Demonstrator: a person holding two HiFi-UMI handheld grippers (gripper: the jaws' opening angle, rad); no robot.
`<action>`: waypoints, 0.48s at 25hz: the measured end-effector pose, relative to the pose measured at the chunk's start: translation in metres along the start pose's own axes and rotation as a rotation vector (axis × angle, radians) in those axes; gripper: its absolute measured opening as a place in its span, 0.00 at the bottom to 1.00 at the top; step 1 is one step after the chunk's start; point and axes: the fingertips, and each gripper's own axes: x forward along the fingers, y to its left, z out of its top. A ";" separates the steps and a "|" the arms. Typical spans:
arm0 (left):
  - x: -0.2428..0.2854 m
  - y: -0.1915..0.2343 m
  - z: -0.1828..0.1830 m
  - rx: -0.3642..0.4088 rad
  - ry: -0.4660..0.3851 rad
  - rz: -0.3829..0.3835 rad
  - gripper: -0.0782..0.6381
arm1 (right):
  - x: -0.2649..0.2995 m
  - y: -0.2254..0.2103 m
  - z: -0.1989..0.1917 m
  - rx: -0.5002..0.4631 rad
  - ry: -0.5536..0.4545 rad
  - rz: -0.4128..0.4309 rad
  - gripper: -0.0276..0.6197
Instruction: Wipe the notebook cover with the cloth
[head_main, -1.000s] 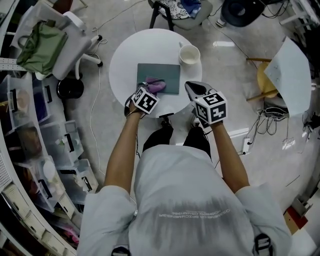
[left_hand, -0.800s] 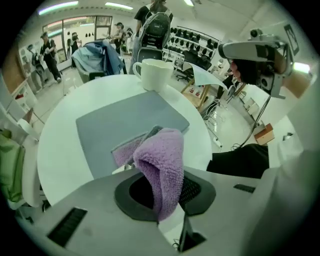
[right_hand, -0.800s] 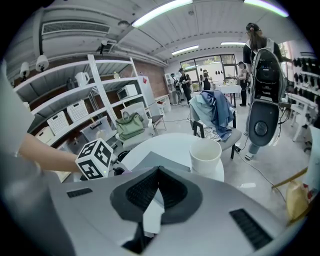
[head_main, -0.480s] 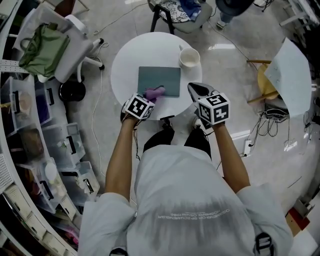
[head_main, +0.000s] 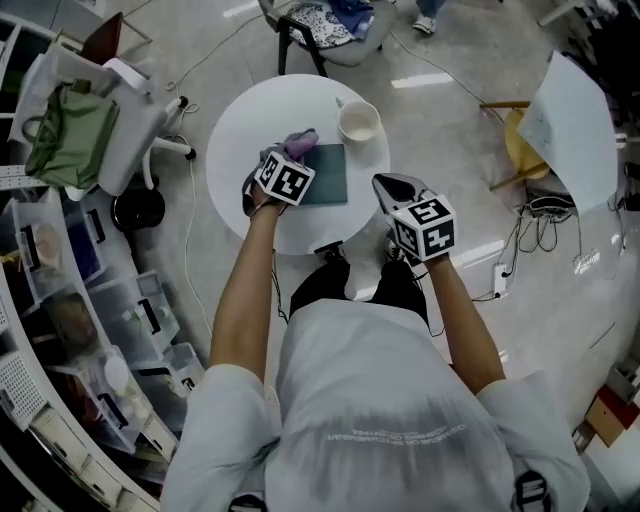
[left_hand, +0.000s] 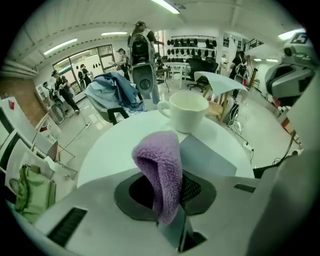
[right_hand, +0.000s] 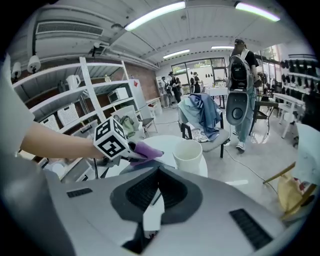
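A round white desk (head_main: 240, 140) fills the upper centre of the head view, standing on a pale floor (head_main: 470, 120). A grey-teal notebook (head_main: 328, 175) lies flat near the desk's middle, its left part covered from view. A white mug (head_main: 359, 122) stands upright toward the desk's upper right, just beside the notebook's upper-right corner.

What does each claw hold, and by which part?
The left claw grips the purple cloth by one end; the right claw is shut, holding nothing.
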 end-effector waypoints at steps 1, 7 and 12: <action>0.010 -0.002 -0.001 0.020 0.027 -0.007 0.21 | -0.001 -0.004 -0.001 0.007 0.002 -0.008 0.06; 0.036 -0.021 -0.006 0.119 0.102 -0.032 0.21 | -0.002 -0.018 -0.006 0.049 0.006 -0.033 0.06; 0.034 -0.037 -0.009 0.202 0.149 -0.080 0.21 | 0.000 -0.021 -0.010 0.064 0.014 -0.034 0.06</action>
